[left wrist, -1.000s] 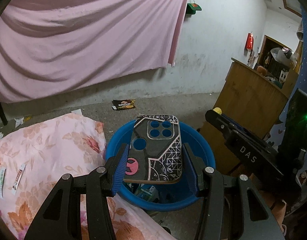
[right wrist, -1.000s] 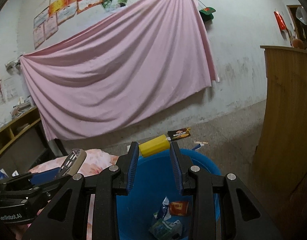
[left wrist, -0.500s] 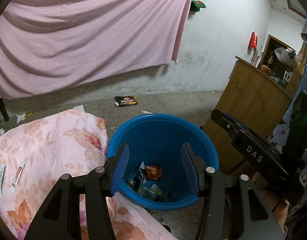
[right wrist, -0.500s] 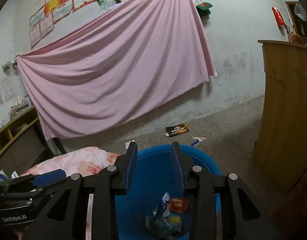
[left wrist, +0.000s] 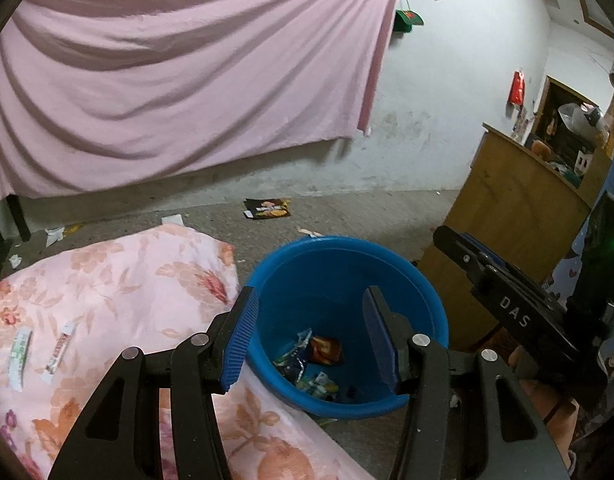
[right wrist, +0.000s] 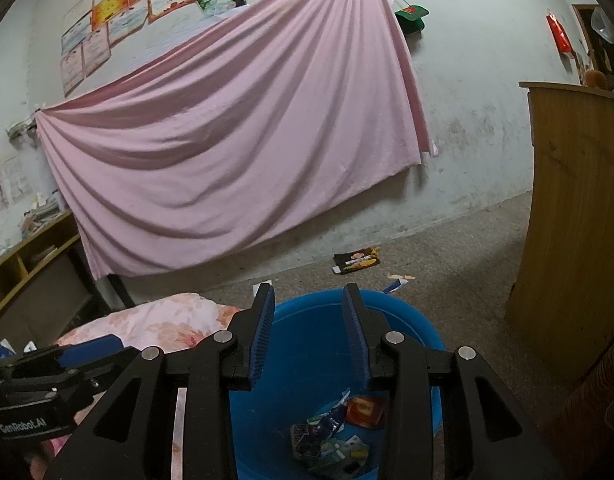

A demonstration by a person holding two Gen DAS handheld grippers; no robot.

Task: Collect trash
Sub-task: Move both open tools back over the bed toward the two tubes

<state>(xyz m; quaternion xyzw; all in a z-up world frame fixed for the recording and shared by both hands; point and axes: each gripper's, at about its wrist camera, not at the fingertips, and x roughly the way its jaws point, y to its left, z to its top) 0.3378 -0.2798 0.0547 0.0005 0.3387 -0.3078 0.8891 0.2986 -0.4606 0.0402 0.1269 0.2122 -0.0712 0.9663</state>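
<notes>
Tongs first: my left tongs (left wrist: pixel 307 332) stand wide apart with nothing between the blue pads, poised above the blue bucket (left wrist: pixel 423 292). My right tongs (right wrist: pixel 309 334) are parted too, a little narrower, also bare, and hang over the same bucket (right wrist: pixel 419 328) from the other side. Down in the bucket lies the collected trash (left wrist: pixel 313 364), a heap of crumpled wrappers, a red packet (right wrist: pixel 365 411) among them. Just left of the bucket is the bed with its pink floral quilt (left wrist: pixel 107 292), and on the quilt two wrapper strips (left wrist: pixel 39 350) lie side by side, well apart from the bucket. To the right stands a wooden cabinet (left wrist: pixel 507 216). Farther off, on the concrete floor, a dark snack bag (left wrist: pixel 267 208) lies flat near the wall, with small scraps (right wrist: pixel 399 280) between it and the bucket. Behind all hangs a pink sheet (right wrist: pixel 227 132).
</notes>
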